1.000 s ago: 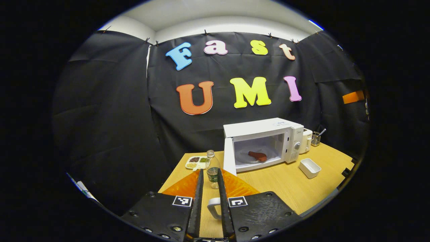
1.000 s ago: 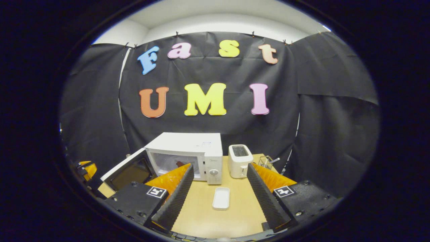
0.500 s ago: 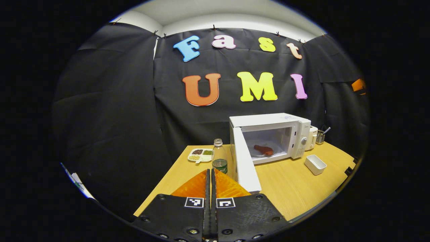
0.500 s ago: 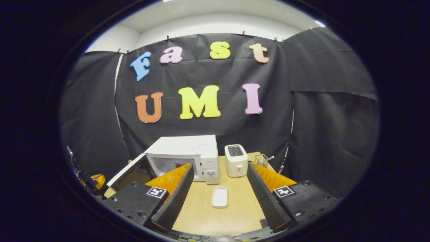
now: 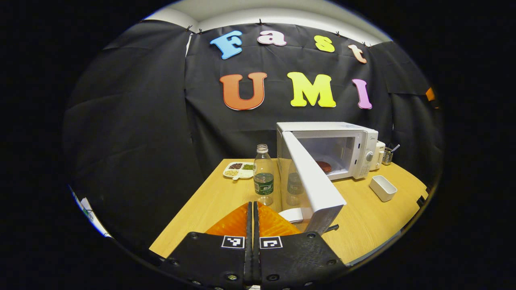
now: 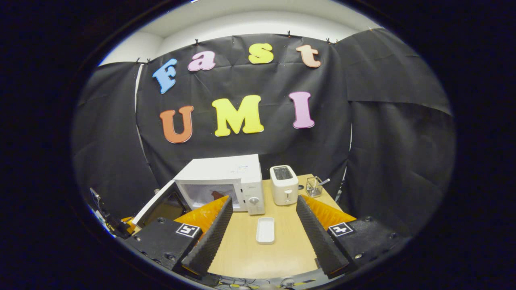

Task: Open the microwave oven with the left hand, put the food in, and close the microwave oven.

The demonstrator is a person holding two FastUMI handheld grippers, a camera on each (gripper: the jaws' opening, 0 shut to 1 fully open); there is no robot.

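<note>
In the left gripper view, the left gripper shows at the bottom with its two fingers pressed together, nothing between them. Beyond the tips, a white handle-like part is partly hidden behind the door's lower corner, and what it belongs to is hard to tell. Far left on the wooden table sits a small divided tray with dark, green and pale fillings too small to name. Next comes a clear plastic bottle, upright, just beside the microwave door; a second bottle shape on the door's face looks like its reflection. The door stands swung out toward the camera, about half open, its edge hiding the left part of the cavity. Inside the white microwave, the food is a reddish-brown piece lying on the floor of the cavity, partly cut off by the door. Right of the microwave, the toaster is mostly hidden behind it, and a wire holder with a utensil stands at the table's far edge. A white rectangular dish lies in front on the table, apart from the microwave.

In the right gripper view, the right gripper is spread wide, holding nothing. Its left finger covers part of the microwave's front, so the food appears as a dim reddish patch. The dish lies between the fingers, farther off
</note>
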